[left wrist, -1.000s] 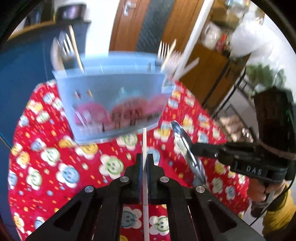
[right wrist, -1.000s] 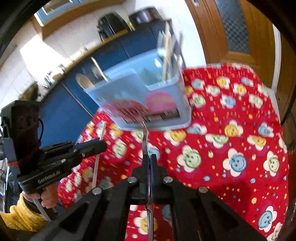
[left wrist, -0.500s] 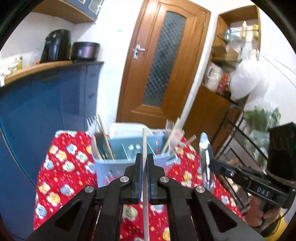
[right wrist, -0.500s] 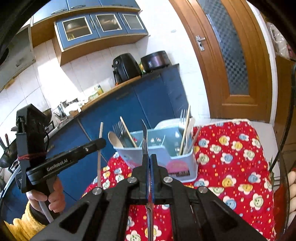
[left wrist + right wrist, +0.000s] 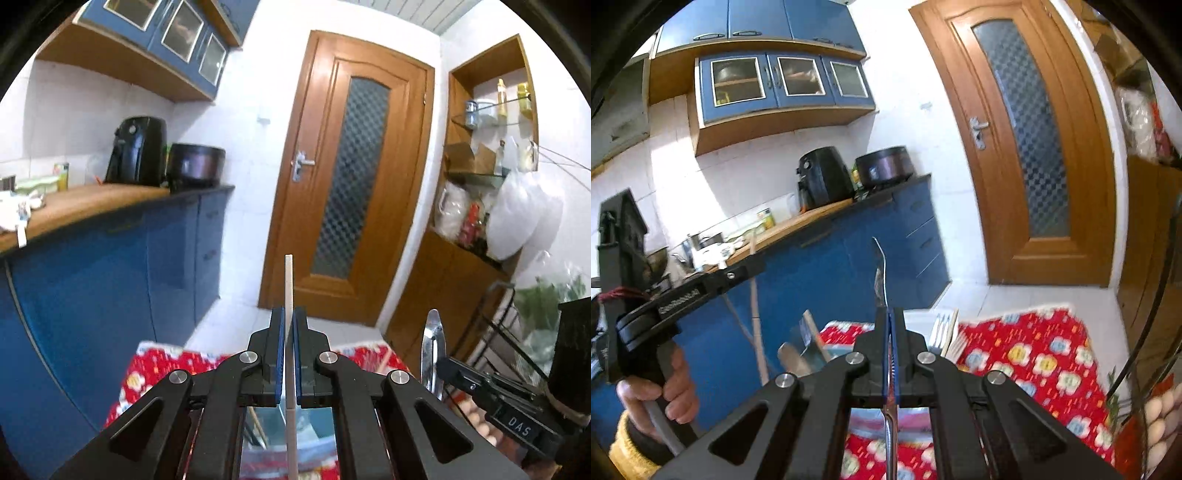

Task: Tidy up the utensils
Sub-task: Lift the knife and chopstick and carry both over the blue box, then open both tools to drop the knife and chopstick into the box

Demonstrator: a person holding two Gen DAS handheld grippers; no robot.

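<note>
Both grippers loaded, caddy below and ahead of each

The left gripper (image 5: 290,354) is clamped on a pale stick (image 5: 289,284) that runs straight out along its fingers, tip aimed toward the door (image 5: 347,177). The right gripper (image 5: 889,347) is pinched on a metal spoon (image 5: 882,273), edge-on, bowl end forward and curving up. Both long axes lie near level, while the blue caddy (image 5: 816,347) sits low, under and just past the fingertips on the red cloth (image 5: 1034,354), forks (image 5: 942,328) standing in it. Judging by this, each piece must tip end-down to drop in. The right gripper looks slightly nearer the caddy; the left view shows only the caddy's rim beneath its fingers.
</note>
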